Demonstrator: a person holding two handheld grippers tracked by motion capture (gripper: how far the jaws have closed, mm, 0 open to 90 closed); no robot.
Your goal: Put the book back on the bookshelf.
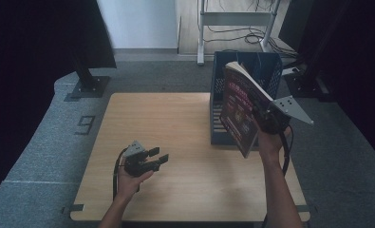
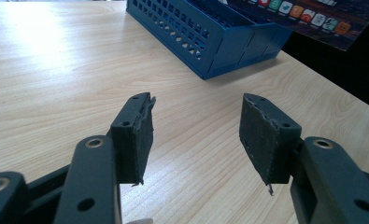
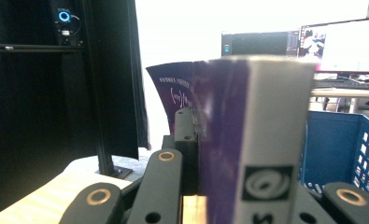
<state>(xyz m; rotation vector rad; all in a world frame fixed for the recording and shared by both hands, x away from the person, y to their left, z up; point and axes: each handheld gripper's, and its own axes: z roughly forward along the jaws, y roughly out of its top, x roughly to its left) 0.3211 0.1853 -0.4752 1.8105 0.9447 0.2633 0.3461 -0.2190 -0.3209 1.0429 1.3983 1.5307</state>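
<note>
Right hand-held gripper [image 1: 263, 118] clamping book [image 1: 239, 107], above crate [image 1: 223, 85]

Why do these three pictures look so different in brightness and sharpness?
High view: dim, dark at both sides, the book slightly soft. Left gripper view: window glare whitens the table top left; the jaws are sharp. Right gripper view: the background is blown out white, and the book's spine looms close and blurred.

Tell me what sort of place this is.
Probably a lab or office set up for recording: a lone wooden table on grey carpet, black curtains around it, lit computer monitors behind, and cables trailing under a metal desk frame.
</note>
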